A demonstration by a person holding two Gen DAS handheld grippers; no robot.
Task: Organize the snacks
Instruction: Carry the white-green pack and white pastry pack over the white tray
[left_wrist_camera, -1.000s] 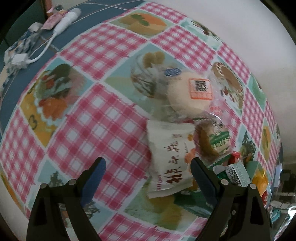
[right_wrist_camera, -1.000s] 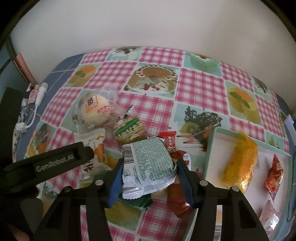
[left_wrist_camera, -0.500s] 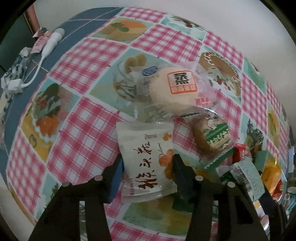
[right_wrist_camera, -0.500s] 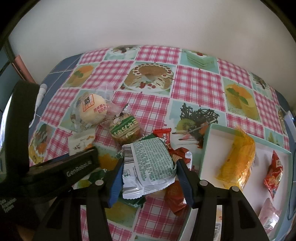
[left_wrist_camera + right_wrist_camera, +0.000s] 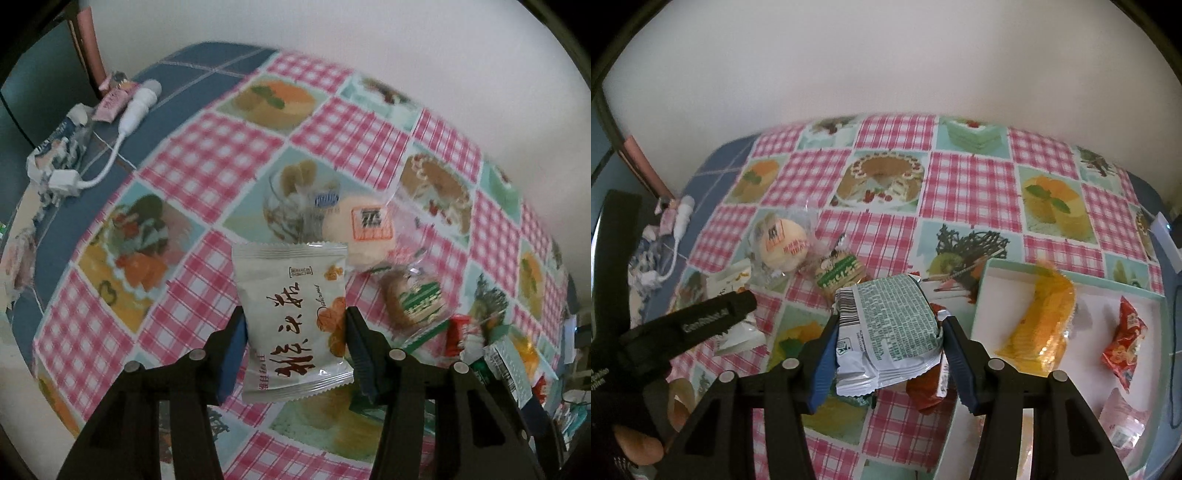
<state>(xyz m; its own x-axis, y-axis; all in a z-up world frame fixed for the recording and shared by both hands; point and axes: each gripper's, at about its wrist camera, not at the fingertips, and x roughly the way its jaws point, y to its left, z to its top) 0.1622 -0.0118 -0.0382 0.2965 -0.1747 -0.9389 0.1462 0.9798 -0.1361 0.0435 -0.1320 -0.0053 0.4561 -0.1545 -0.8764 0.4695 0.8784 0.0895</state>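
Black tool (image 5: 888,345), blue pads (image 5: 823,373), silver screws.

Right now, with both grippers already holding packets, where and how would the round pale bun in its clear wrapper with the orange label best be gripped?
Grip the round pale bun in clear wrapper across its domed middle, coming from above. It lies flat on the checked tablecloth; the loose film gives little hold. Approach from its far side, since the brown cookie with green label lies close beside it.
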